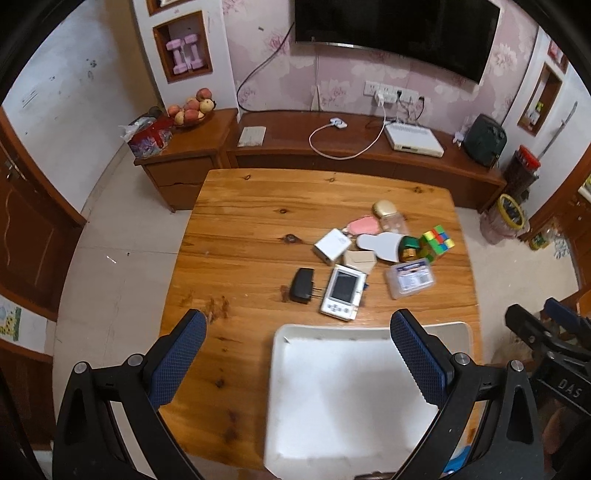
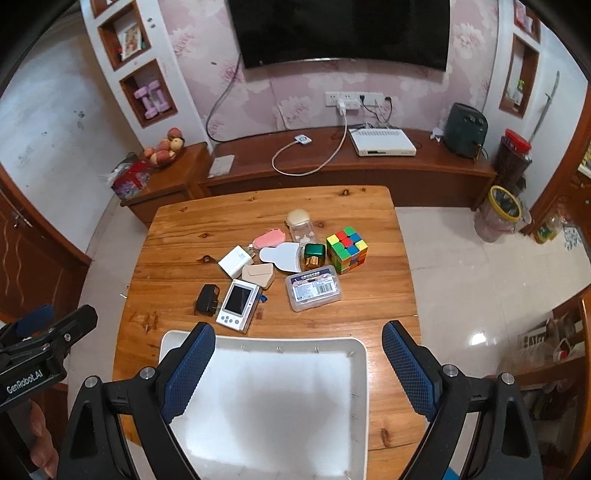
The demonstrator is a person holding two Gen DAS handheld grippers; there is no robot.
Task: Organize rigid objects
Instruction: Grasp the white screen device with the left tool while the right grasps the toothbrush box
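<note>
A wooden table [image 1: 251, 229] [image 2: 184, 229] holds a cluster of small objects: a black charger [image 1: 301, 285] [image 2: 207, 300], a white handheld device [image 1: 342, 291] [image 2: 238, 302], a white box [image 1: 331, 246] [image 2: 235, 261], a clear plastic case [image 1: 409, 277] [image 2: 313, 288], a colour cube [image 1: 437, 240] [image 2: 347, 249] and a green jar [image 2: 314, 255]. An empty white tray [image 1: 280, 387] [image 2: 360, 387] lies at the near edge. My left gripper [image 1: 299, 354] is open above the tray's left side. My right gripper [image 2: 299, 365] is open above the tray.
A low wooden cabinet [image 2: 332, 173] with a white set-top box [image 2: 382, 143], cables and a fruit bowl [image 1: 190, 109] stands behind the table under a wall TV [image 2: 340, 29]. Jars [image 2: 502, 210] stand on the floor at right.
</note>
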